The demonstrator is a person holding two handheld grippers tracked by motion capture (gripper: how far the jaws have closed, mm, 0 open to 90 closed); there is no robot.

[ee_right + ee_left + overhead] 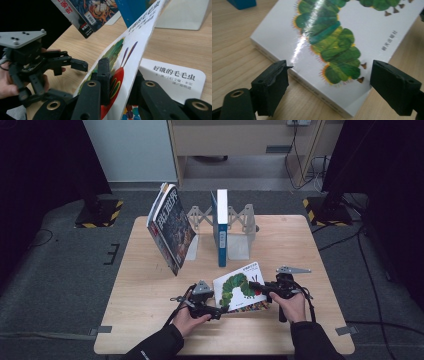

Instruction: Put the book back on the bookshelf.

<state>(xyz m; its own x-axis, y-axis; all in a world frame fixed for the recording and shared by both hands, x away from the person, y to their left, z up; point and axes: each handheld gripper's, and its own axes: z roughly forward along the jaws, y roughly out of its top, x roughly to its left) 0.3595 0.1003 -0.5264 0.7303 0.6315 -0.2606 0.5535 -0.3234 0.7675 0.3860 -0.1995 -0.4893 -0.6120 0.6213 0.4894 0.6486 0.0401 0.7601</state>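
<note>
White caterpillar picture book (240,290), glossy, with green caterpillar and red head on the front, lying near the front edge of the counter (150,320), cover (130,45) lifted open over the title page.

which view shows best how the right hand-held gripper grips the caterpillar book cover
The right gripper view: the right hand-held gripper has its jaws shut on the lifted cover at close range. The high view shows the cover only small, with the grip hard to make out. The left gripper view shows the cover's caterpillar picture between open jaws.
</note>
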